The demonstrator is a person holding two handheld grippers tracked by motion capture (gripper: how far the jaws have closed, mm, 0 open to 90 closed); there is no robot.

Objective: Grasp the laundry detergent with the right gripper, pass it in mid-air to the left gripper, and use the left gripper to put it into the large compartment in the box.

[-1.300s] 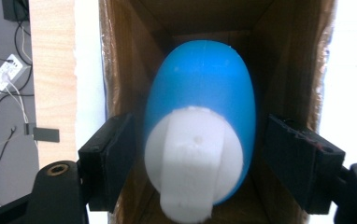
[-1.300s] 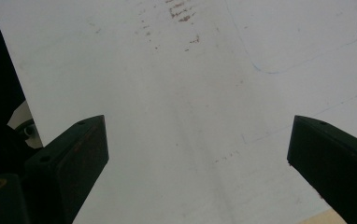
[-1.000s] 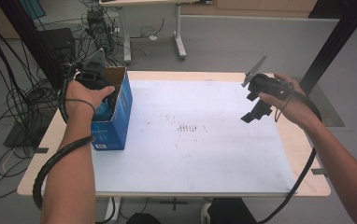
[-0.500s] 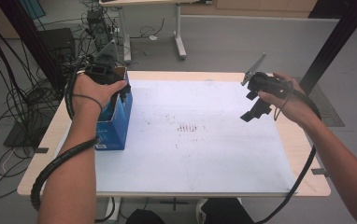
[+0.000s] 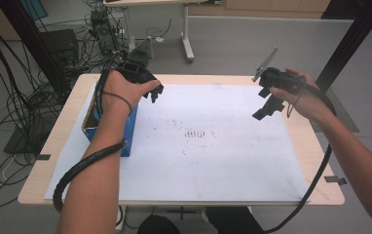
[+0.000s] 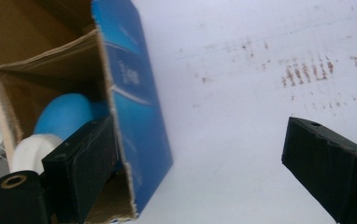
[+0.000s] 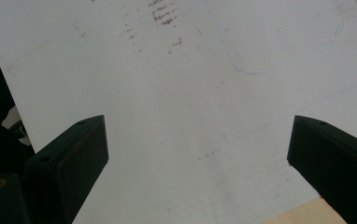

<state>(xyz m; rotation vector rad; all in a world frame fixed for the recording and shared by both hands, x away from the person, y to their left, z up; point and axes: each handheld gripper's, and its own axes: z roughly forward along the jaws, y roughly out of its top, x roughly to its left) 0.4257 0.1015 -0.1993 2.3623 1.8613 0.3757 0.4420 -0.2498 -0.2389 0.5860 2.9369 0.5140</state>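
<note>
Beside the box, the left tool, jaws just opening and empty, should clear the rim; right tool waits open, empty.

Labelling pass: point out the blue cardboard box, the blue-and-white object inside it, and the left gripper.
Blue cardboard box (image 6: 137,116): left gripper view, printed blue outer side wall.
Blue-and-white object (image 6: 64,114): left gripper view, rounded blue top, inside the box.
Left gripper (image 5: 156,94): high view, between its open fingertips.

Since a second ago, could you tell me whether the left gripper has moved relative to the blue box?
Yes. The left gripper, its jaws just opened and empty, has come out of the blue box and now hangs past its right wall, over the white sheet.
</note>
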